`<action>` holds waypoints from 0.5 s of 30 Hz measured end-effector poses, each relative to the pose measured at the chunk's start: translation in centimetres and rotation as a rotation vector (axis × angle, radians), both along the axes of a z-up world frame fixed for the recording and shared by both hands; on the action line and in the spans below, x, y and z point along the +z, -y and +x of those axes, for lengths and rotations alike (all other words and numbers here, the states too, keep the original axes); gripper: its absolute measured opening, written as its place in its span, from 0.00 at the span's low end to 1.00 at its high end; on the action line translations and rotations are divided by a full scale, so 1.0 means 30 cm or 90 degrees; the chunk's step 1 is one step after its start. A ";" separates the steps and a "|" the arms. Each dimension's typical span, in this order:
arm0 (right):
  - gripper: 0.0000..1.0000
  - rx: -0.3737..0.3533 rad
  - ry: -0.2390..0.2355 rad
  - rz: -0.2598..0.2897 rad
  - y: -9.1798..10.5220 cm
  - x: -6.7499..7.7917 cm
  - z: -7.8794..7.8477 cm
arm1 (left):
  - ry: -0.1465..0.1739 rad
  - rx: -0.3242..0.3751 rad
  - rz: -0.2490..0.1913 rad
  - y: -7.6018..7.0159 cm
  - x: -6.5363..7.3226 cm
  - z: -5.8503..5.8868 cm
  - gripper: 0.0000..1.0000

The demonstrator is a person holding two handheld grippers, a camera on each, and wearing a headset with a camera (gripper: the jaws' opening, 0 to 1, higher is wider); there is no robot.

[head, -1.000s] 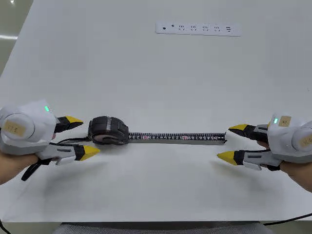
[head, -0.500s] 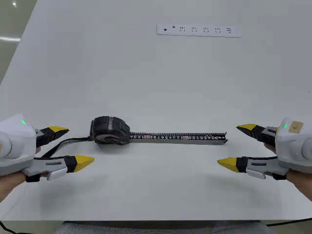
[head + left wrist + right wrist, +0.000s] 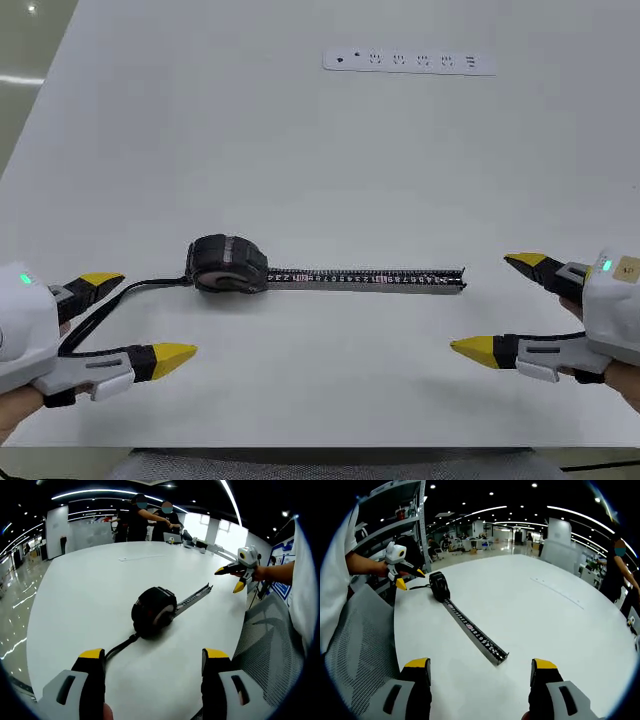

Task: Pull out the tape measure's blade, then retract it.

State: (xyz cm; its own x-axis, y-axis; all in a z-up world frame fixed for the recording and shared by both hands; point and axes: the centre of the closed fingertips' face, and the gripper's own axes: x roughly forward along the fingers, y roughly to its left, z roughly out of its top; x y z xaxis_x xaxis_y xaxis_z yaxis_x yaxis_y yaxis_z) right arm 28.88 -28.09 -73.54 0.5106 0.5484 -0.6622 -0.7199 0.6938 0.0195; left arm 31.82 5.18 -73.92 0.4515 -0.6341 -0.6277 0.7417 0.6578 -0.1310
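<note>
The tape measure (image 3: 228,265) lies on the white tabletop (image 3: 300,150), its blade (image 3: 365,278) drawn out to the right. The left claw (image 3: 155,315) is spread wide near it and holds nothing; the right claw (image 3: 480,303), also spread, is apart from the blade's tip

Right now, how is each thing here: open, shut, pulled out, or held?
Tape measure: lying on the table, not held.
Blade: pulled out, flat on the table.
Left gripper: open, holding nothing.
Right gripper: open, holding nothing, apart from the blade's tip.
Power strip: nothing plugged in.
</note>
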 end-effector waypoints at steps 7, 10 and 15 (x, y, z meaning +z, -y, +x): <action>0.85 -0.007 -0.004 0.002 0.001 0.004 -0.027 | 0.006 0.016 -0.002 -0.018 0.007 -0.028 0.83; 0.86 -0.010 -0.006 0.009 0.001 0.007 -0.043 | 0.016 0.032 -0.017 -0.023 0.024 -0.029 0.86; 0.87 -0.013 -0.006 0.012 0.000 0.010 -0.067 | 0.024 0.045 -0.025 -0.024 0.041 -0.041 0.89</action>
